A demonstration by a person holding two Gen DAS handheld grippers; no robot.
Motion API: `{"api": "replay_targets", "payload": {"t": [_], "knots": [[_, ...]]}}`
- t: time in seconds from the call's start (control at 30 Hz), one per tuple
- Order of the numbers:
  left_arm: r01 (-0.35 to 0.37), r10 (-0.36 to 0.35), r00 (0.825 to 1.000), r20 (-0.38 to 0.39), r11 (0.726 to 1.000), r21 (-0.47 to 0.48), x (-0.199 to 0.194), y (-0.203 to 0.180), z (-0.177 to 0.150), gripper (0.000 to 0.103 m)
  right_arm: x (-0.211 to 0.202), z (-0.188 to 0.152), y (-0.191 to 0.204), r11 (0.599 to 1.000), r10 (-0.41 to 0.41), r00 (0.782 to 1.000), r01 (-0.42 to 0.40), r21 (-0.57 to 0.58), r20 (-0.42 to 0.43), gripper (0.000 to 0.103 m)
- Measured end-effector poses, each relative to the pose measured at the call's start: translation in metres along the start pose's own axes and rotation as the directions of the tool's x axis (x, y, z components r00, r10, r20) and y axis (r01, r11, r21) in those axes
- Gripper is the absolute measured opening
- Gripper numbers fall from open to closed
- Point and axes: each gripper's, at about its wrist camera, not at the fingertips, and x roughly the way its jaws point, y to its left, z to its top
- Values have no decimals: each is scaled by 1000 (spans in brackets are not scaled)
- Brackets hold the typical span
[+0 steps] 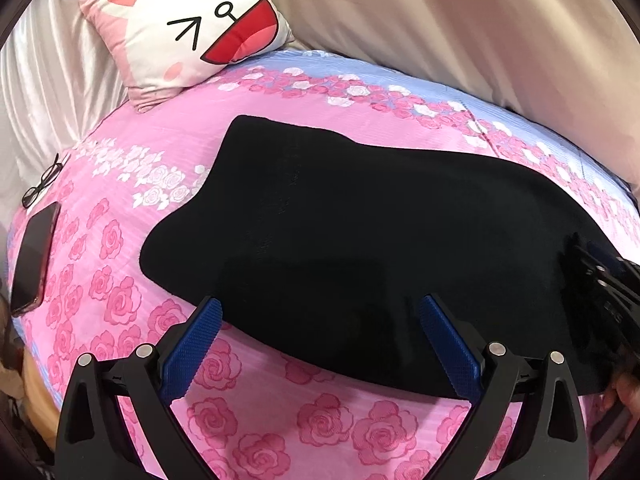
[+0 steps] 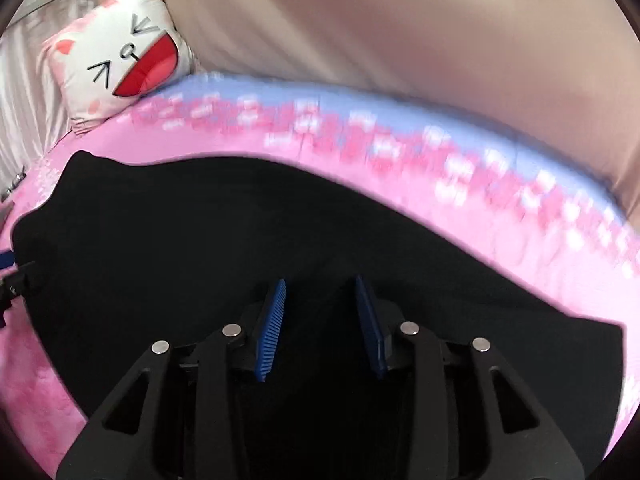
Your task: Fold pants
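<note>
Both jaws spread: your left hand-held gripper (image 1: 320, 316) and right hand-held gripper (image 2: 320, 292) hover over the pants (image 1: 360, 220); next, pinch one end for folding

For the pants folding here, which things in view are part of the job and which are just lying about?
Part of the job:
black pants
left gripper, open
right gripper, open

Lying about:
cat-face pillow
glasses
phone
rose bedspread

Left gripper (image 1: 320, 320) gapes wide; right gripper (image 2: 322, 300) stands narrower, parted.
</note>
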Motion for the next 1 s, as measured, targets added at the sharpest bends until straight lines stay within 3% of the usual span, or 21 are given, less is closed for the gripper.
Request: {"api": "replay_targets", "payload": {"t": [0.07, 0.13, 0.33, 0.43, 0.5, 0.53, 0.57, 0.6, 0.63, 0.77, 0.83, 0.87, 0.97, 1.0], "knots": [[-13, 13, 1000, 7, 1000, -18, -3, 8, 1, 97, -24, 0, -15, 989, 100, 994, -105, 104, 45, 35], [-20, 20, 1000, -4, 997, -77, -4, 27, 3, 97, -41, -4, -31, 976, 136, 989, -143, 162, 52, 35], [-95, 85, 995, -48, 946, -309, -1, 104, 0, 97, -70, -32, -62, 985, -22, 1000, 19, 171, 17, 36], [-59, 27, 996, -84, 913, -404, 8, 128, -5, 97, -72, -46, -75, 979, -46, 999, 46, 199, -4, 36], [-27, -15, 996, -88, 890, -455, 14, 134, -8, 97, -70, -51, -70, 985, -56, 998, 60, 160, -25, 37], [-38, 3, 997, -77, 890, -455, 13, 131, -7, 97, -69, -52, -65, 990, -52, 998, 56, 132, -33, 37], [-41, 8, 997, -75, 895, -443, 13, 128, -6, 97, -68, -51, -53, 996, -41, 998, 44, 76, -40, 43], [-40, 6, 997, -79, 902, -429, 15, 124, -3, 97, -71, -54, -45, 998, -38, 999, 40, 39, -32, 62], [-45, 9, 996, -88, 909, -415, 17, 120, -1, 97, -73, -54, -33, 999, -39, 999, 38, -11, -11, 71], [-6, -30, 996, -80, 907, -420, 18, 112, 5, 97, -69, -54, 14, 980, -23, 1000, 24, -195, 8, 74], [0, -36, 996, -76, 903, -429, 19, 114, 4, 97, -51, -55, 29, 966, -22, 999, 13, -259, -31, 63], [0, -35, 996, -76, 905, -426, 19, 113, 5, 97, -43, -56, 32, 964, -24, 998, 9, -267, -53, 48], [9, -41, 997, -70, 912, -410, 23, 111, 9, 97, -33, -40, 31, 977, -26, 998, 11, -214, -65, 24], [6, -37, 997, -69, 915, -404, 24, 109, 10, 97, -34, -33, 30, 983, -23, 998, 13, -186, -52, 22]]}}
